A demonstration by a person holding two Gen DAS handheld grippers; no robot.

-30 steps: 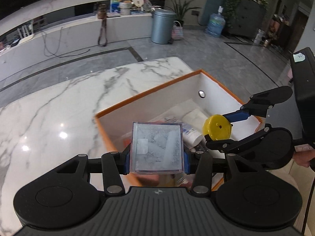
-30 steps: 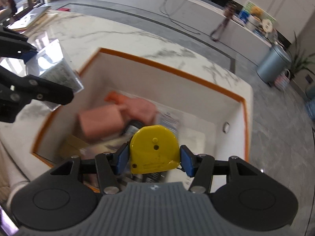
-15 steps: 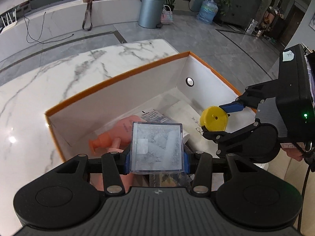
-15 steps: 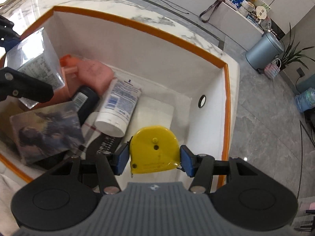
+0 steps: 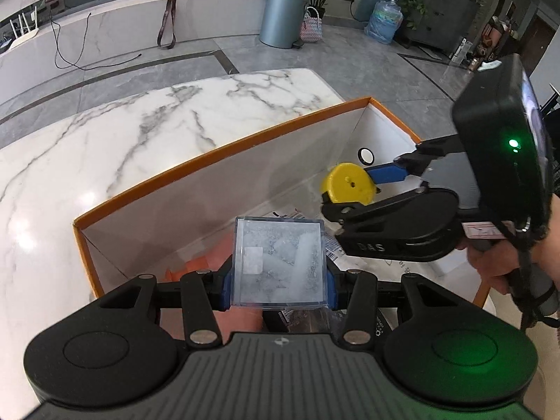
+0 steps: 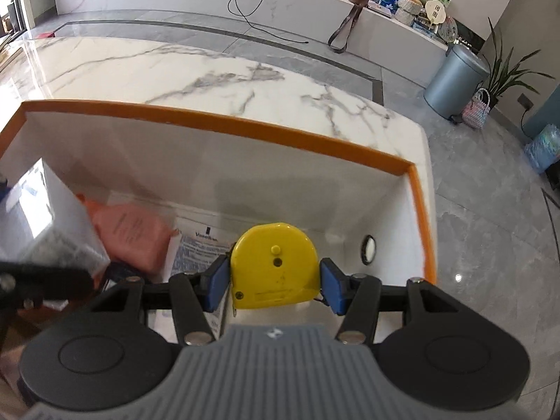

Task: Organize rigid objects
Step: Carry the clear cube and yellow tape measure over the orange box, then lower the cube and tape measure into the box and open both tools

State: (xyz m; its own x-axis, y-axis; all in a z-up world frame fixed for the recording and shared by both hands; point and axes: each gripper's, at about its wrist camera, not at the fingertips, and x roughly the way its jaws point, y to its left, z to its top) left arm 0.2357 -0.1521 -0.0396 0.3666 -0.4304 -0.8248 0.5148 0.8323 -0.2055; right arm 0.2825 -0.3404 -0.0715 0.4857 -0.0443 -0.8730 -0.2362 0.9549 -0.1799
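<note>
Hovering over the box (image 5: 224,161) on the worktop (image 5: 105,147), your left hand-held gripper (image 5: 279,268) clamps a clear case (image 5: 279,262); your right hand-held gripper (image 6: 274,274) clamps a tape measure (image 6: 274,266). Below: pink bottle (image 6: 131,236), leaflet (image 6: 196,248).

Left wrist view: sits just behind the left tool (image 5: 279,266), close, looking forward and down into the box (image 5: 224,161) from its near left corner; the right tool (image 5: 350,189) shows at right.

Right wrist view: behind the right tool (image 6: 274,273), facing the box's (image 6: 217,129) far wall.

Both views share the box interior, worktop (image 5: 105,140) (image 6: 175,73) and bin (image 5: 283,14) (image 6: 455,77).
</note>
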